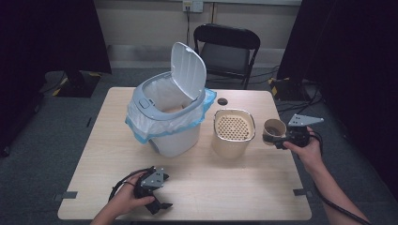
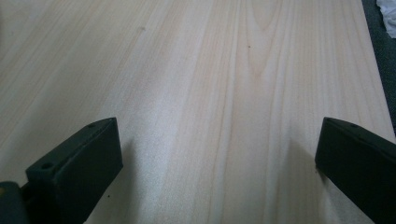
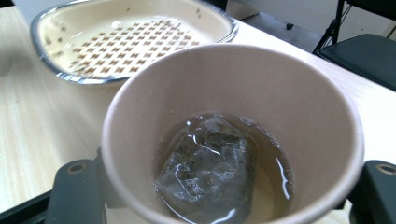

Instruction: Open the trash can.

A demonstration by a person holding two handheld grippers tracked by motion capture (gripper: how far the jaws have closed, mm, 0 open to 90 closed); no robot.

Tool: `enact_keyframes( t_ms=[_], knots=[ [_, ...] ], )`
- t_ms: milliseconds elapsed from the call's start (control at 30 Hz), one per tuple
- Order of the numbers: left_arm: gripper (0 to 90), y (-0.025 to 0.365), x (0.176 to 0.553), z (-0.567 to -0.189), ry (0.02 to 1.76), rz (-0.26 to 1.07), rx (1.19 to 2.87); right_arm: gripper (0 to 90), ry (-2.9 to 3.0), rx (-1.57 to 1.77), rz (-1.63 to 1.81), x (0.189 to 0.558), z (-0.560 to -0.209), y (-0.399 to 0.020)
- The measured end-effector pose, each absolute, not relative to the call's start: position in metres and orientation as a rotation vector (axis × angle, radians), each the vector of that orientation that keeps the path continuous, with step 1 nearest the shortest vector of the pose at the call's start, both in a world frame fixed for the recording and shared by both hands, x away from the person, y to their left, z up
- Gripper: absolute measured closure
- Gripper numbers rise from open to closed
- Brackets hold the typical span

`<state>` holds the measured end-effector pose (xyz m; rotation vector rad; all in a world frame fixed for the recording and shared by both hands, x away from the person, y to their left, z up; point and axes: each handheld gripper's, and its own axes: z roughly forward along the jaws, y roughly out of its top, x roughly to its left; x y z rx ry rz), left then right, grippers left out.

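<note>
Cup: I've got the paper cup (image 3: 232,135) clamped in my right gripper (image 1: 284,138), up off the surface (image 1: 197,187), just right of the strainer pot (image 1: 233,132).
Inside: the right gripper view gives me a soaked tea bag (image 3: 208,175) in brownish liquid; the high view can't see that.
Left gripper (image 1: 156,199): jaws spread wide, nothing between them, low over bare wood.
Bin: lidded bin (image 1: 171,112), lid up, bag-lined.
Writing: none I can read.

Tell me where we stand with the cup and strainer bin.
Done: the trash bin's lid stands open. In hand: the right gripper holds the paper cup, with tea and a soaked teabag inside, beside the strainer bin. Left: nothing poured yet. The left gripper rests open.
</note>
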<state>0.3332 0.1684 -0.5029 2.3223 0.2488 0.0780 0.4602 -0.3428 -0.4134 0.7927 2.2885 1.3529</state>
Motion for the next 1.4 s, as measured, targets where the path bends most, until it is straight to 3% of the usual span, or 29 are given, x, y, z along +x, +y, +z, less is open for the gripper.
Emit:
enact_keyframes(
  t_ms=[1400],
  knots=[
    [0.0,0.168,0.333,-0.503,0.249,0.079,2.324,25.9,2.25,0.644,1.331,0.545,-0.365,-0.321]
  ],
)
